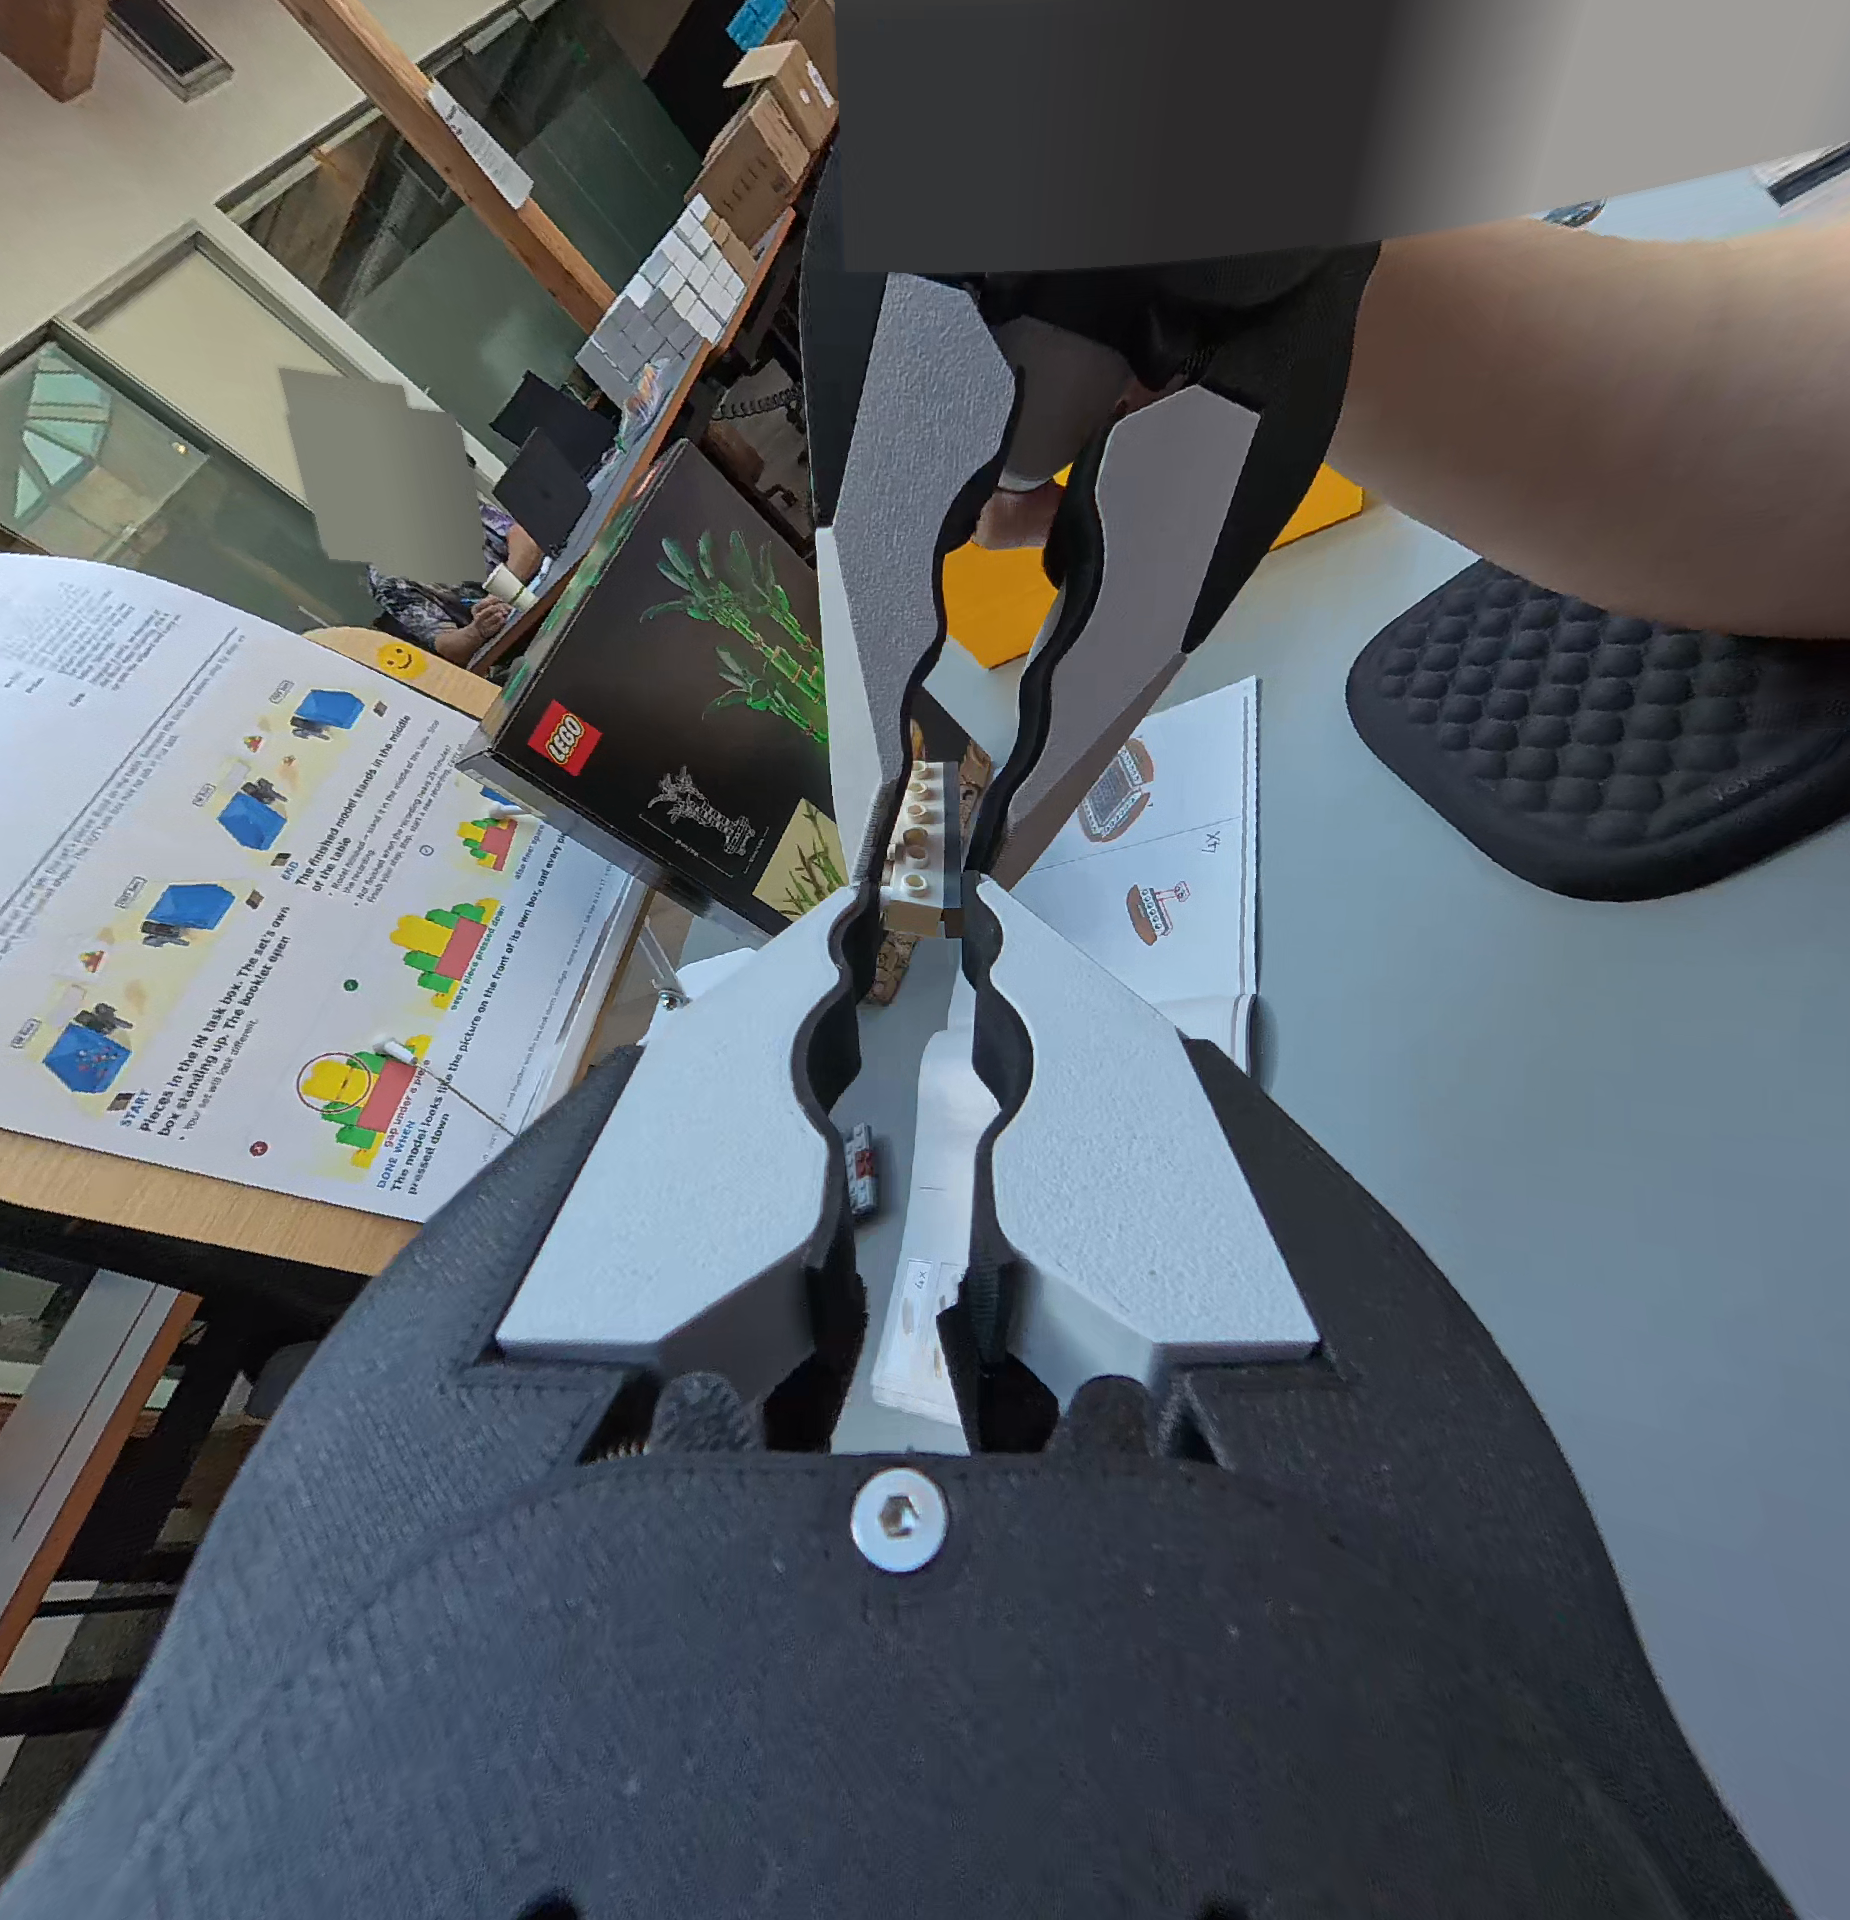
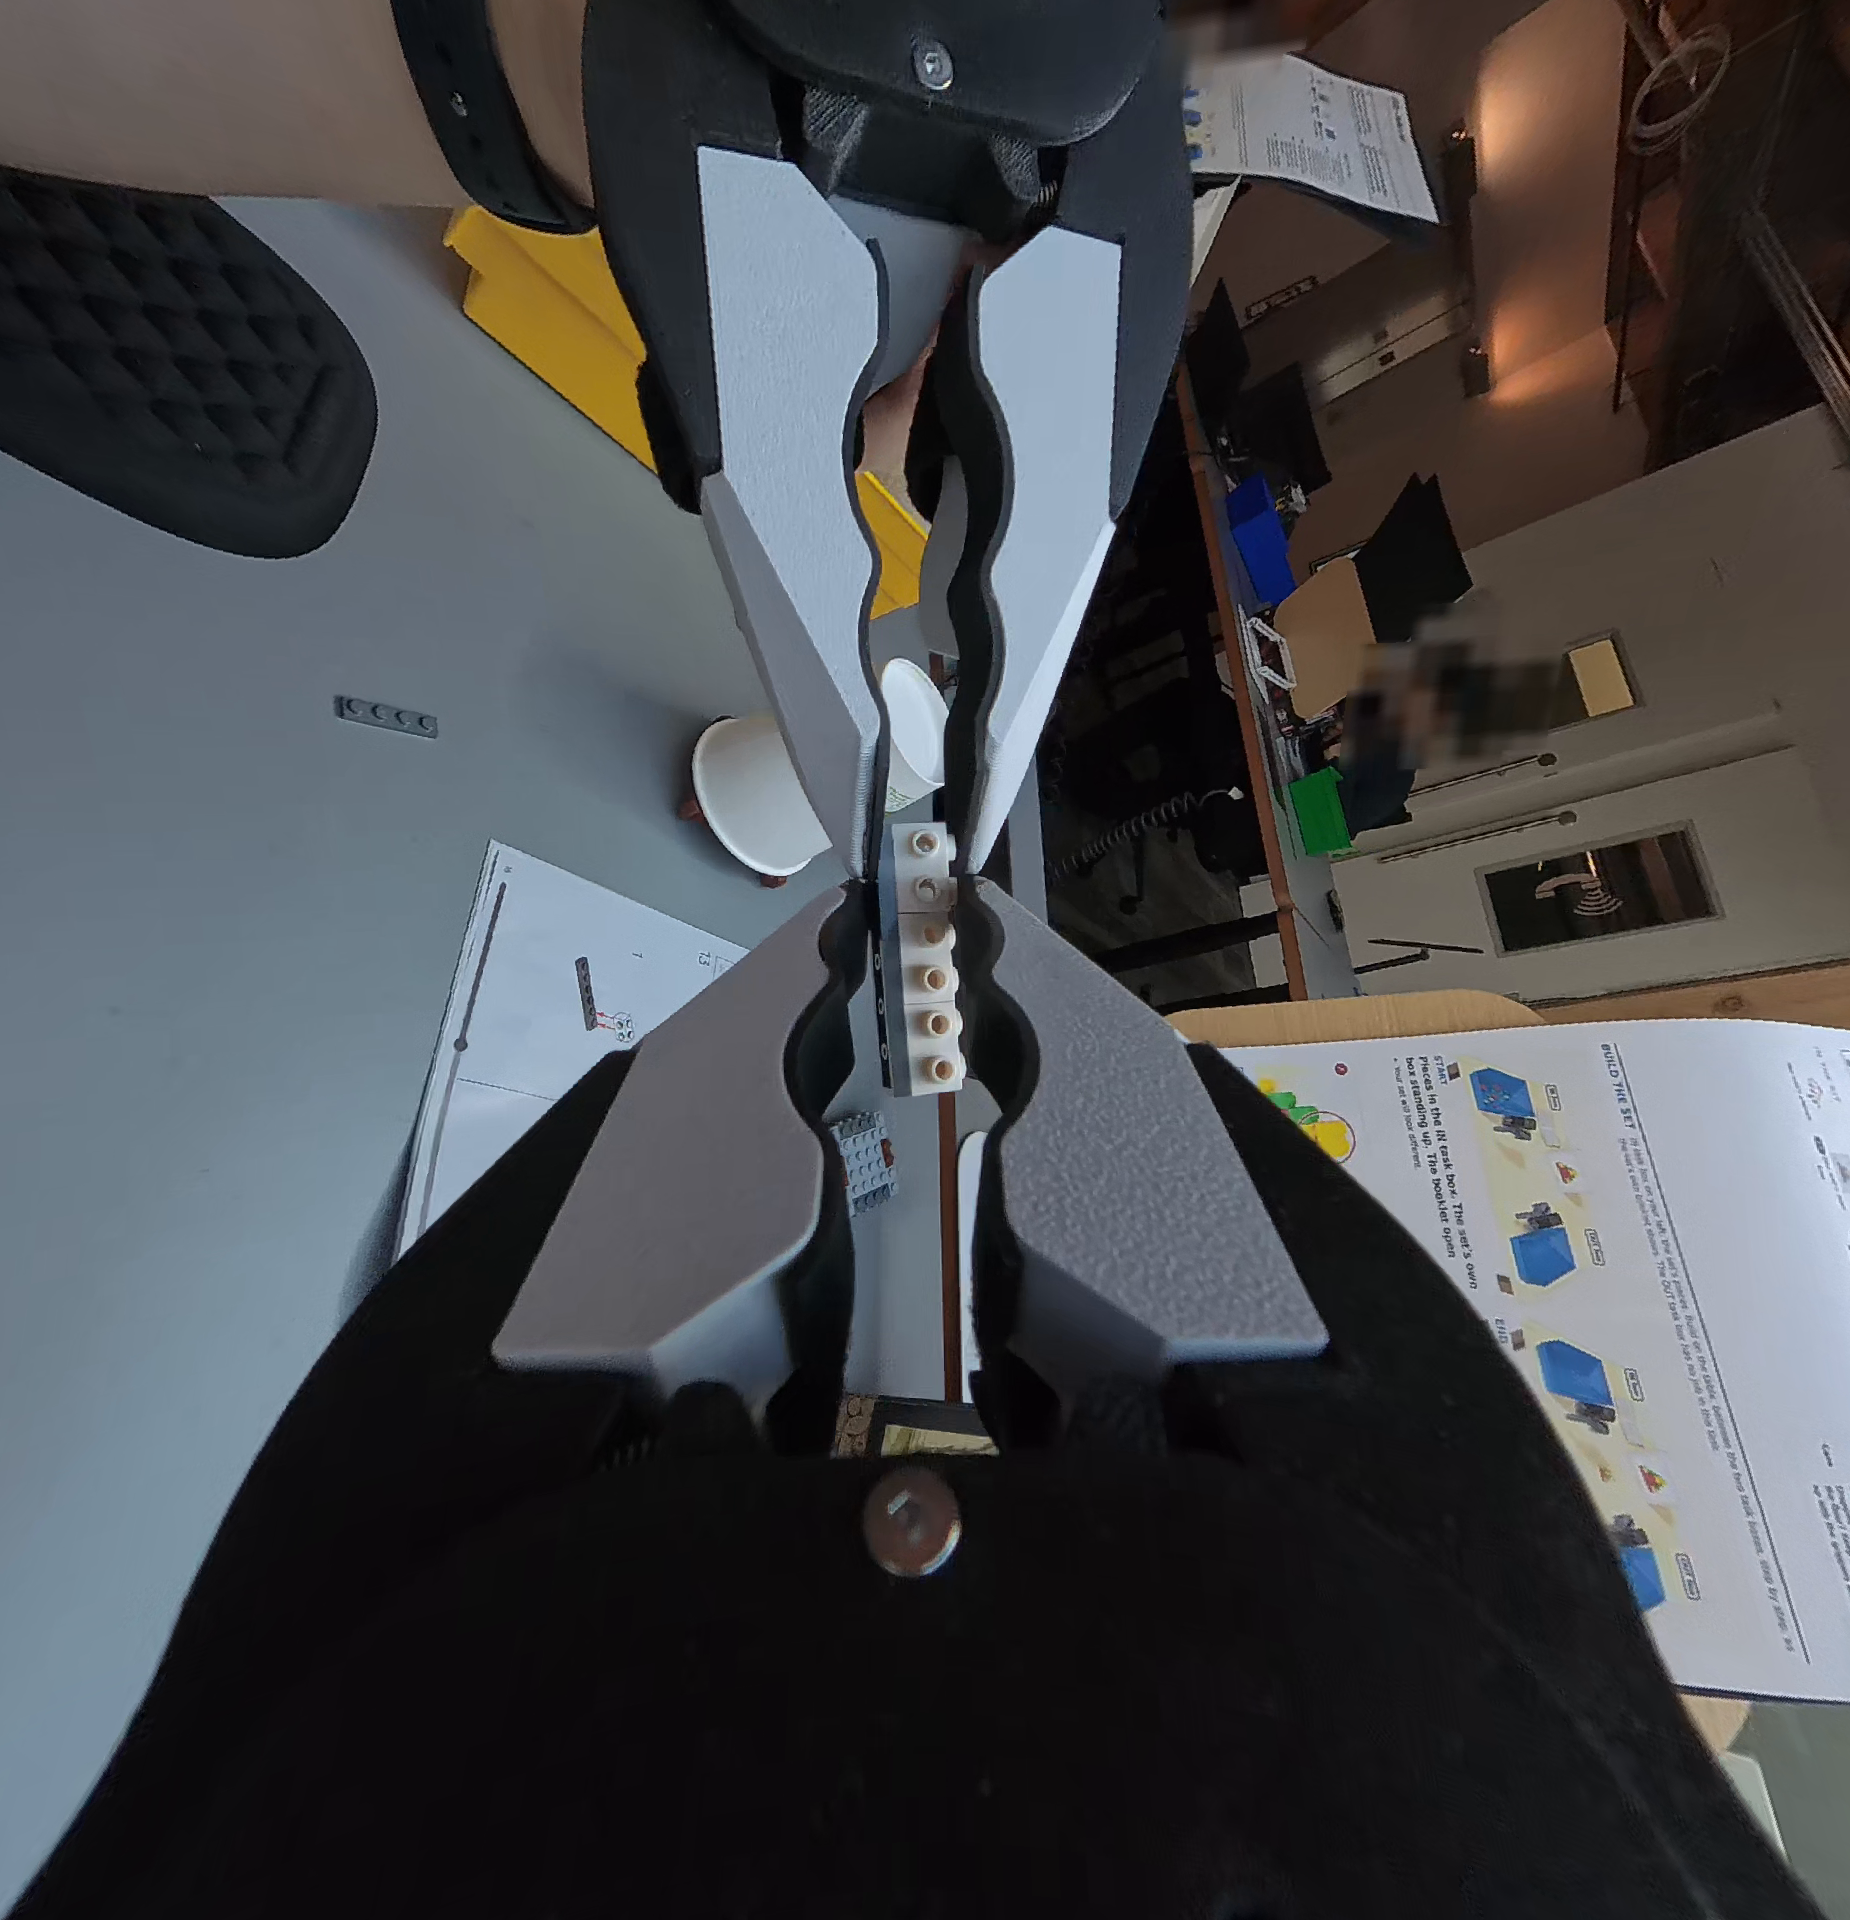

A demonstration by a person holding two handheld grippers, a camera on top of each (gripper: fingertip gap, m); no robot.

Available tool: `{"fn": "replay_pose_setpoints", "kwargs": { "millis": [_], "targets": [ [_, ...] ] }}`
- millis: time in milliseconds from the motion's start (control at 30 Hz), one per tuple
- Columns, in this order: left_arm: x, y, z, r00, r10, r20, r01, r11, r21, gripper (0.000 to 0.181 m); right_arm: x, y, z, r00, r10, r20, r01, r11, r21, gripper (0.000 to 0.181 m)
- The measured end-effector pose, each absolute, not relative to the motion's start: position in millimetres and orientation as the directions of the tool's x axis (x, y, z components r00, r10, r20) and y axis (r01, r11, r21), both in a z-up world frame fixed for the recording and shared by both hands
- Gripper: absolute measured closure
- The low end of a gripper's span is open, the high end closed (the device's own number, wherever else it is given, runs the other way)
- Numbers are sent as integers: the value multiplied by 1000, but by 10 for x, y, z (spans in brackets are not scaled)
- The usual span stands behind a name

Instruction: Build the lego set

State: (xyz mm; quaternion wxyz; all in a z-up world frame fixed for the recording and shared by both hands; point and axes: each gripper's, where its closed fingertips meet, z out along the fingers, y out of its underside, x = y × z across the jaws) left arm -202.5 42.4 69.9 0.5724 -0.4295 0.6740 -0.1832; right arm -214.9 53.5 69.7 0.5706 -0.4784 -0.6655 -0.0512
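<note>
Right wrist view: early build; both tongs clamp one white brick strip [image 2: 929, 966].
Right tongs [image 2: 913, 894] and left tongs [image 1: 926, 894] meet tip to tip; grey plate [image 2: 385, 717] lies loose, well left.

tools 2 [image 1: 916, 894] [image 2: 913, 883] | paper cups 2 [image 2: 760, 795] [image 2: 916, 732] | booklet 1 [image 1: 1170, 862]

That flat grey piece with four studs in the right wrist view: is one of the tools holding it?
No, the grey four-stud plate lies alone on the grey table, well away from both tools.
</note>
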Motion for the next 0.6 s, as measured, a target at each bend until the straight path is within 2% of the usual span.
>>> {"fn": "replay_pose_setpoints", "kwargs": {
  "millis": [133,333,500,600],
  "targets": [
    [-2040,416,764,46,-744,-666,-379,604,-701,168,-2167,528,763,126,552,824,679,558,-478,166],
    [-2074,382,864,65,-756,-652,-336,598,-727,168,-2192,497,871,154,518,842,642,595,-483,164],
    [-2102,362,950,91,-723,-685,-315,632,-708,168,-2142,525,953,189,483,855,648,593,-478,158],
    [-2141,383,1027,128,-699,-704,-303,648,-699,168,-2057,534,1027,251,532,809,609,562,-559,154]
  ]
}}
